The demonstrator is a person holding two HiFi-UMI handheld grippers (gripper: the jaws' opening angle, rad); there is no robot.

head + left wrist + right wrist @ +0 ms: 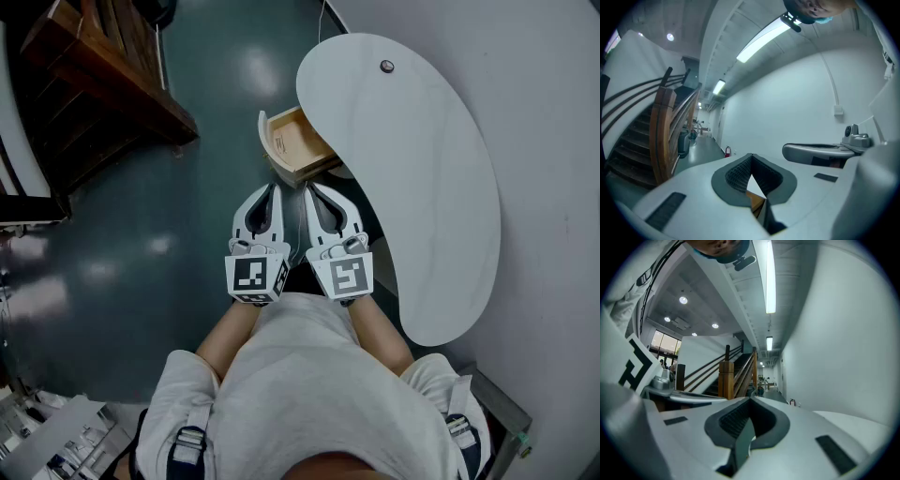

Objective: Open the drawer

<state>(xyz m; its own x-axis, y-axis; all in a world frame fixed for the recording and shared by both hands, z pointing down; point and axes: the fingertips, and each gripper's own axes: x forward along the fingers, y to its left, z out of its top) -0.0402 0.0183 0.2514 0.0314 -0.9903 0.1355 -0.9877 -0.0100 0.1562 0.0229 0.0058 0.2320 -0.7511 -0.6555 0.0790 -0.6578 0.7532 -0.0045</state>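
Holding two claws level, left gripper [270, 193] and right gripper [312, 193], both closed, empty; facing one open drawer [291, 142] at twelve o'clock.

Ceiling strip lights [769, 277] glare; floor [141, 253] shows reflections; gripper views warp at edges.

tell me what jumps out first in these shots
A white bean-shaped tabletop fills the right of the head view, with a light wooden drawer standing open under its left edge. Nearer the person, the left gripper and right gripper are held side by side, both shut and empty. A dark wooden staircase sits at the upper left.
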